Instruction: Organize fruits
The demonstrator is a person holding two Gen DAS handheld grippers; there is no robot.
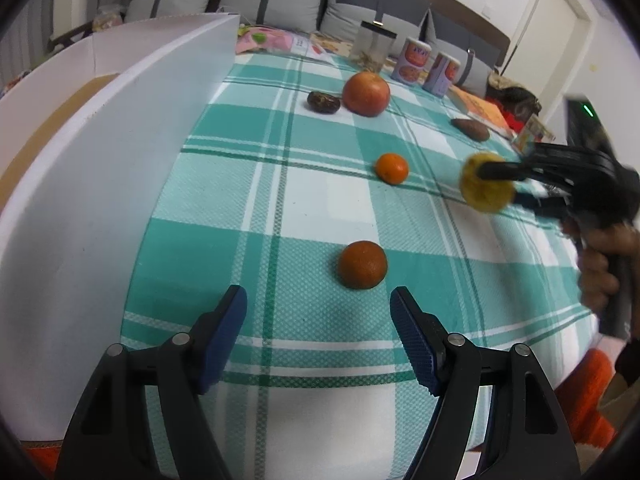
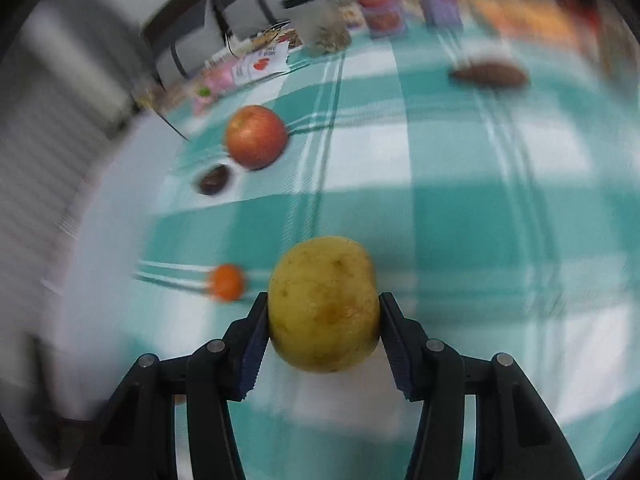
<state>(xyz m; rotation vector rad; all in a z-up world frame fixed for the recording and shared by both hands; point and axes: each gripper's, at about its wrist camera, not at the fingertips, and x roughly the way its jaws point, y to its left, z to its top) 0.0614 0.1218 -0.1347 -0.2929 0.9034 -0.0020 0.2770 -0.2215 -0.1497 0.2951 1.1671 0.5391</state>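
Note:
My left gripper (image 1: pixel 318 304) stands open above the teal checked tablecloth (image 1: pixel 224 264), nothing between its blue pads. Just beyond it lies a dark orange (image 1: pixel 362 265). Farther off are a small tangerine (image 1: pixel 392 168), a red apple (image 1: pixel 366 93) and two dark brown fruits (image 1: pixel 323 101) (image 1: pixel 470 129). At the right, my right gripper (image 1: pixel 486 174) holds a yellow fruit (image 1: pixel 487 183) off the cloth. In the blurred right wrist view the yellow fruit (image 2: pixel 323 304) sits between both pads of the right gripper (image 2: pixel 323 326), with the apple (image 2: pixel 256 136) and tangerine (image 2: pixel 226 282) behind.
A white box (image 1: pixel 100 152) with tall walls stands along the left. At the table's far end are a clear jar (image 1: pixel 372 46), two printed cans (image 1: pixel 414 60) and an orange book (image 1: pixel 486 110). A person's hand (image 1: pixel 600 264) grips the right tool. Grey cushions lie beyond.

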